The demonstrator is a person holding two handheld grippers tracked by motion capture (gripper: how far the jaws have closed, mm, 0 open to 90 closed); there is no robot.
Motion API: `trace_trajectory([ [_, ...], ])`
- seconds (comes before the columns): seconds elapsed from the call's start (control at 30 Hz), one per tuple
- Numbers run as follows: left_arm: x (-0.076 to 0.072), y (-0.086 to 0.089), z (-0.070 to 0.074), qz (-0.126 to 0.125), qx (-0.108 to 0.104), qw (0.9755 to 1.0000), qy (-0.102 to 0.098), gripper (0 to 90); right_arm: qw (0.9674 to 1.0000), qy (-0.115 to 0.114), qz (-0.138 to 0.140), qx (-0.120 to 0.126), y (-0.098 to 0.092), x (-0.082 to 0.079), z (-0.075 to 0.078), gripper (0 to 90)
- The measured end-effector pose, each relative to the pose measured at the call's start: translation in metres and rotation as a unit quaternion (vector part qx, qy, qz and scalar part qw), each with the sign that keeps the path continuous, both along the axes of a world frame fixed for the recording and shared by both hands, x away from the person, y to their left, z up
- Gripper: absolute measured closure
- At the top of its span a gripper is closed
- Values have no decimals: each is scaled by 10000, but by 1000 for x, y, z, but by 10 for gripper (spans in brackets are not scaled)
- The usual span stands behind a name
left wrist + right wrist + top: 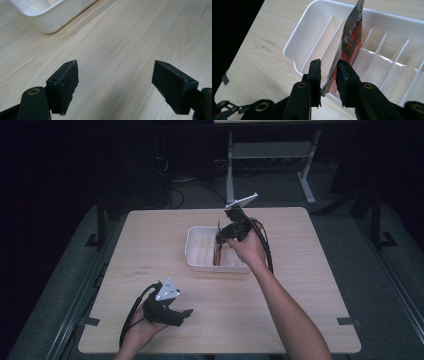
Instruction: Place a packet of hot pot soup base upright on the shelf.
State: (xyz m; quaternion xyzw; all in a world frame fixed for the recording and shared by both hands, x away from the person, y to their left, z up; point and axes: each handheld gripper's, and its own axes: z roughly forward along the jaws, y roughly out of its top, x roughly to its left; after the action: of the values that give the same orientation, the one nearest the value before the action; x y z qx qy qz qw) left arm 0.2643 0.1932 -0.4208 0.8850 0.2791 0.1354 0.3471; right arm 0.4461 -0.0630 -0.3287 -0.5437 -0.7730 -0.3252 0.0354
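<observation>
A white divided tray (189, 249) sits at the middle of the light wooden table (150, 235). My right gripper (220, 239) hangs over the tray's right part, shut on the near end of a dark and red printed packet (218, 254). In the right gripper view the packet (352, 32) runs from between the jaws of the right gripper (329, 63) down into a slot of the tray (297, 33). My left gripper (187, 312) rests low near the table's front left, open and holding nothing. Its view shows the left gripper (115, 75) spread wide over bare wood.
A corner of the tray (50, 17) lies beyond the left jaws. Bare tabletop surrounds the tray on all sides. Behind the table, a dark floor holds cables and a white desk frame (270, 155).
</observation>
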Motion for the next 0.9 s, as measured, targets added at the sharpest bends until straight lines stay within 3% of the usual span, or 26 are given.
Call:
trace_trajectory([
  [0.9, 0, -2, 1, 1, -1, 10000, -16, 206, 9996, -241, 4, 126, -23, -15, 18, 686],
])
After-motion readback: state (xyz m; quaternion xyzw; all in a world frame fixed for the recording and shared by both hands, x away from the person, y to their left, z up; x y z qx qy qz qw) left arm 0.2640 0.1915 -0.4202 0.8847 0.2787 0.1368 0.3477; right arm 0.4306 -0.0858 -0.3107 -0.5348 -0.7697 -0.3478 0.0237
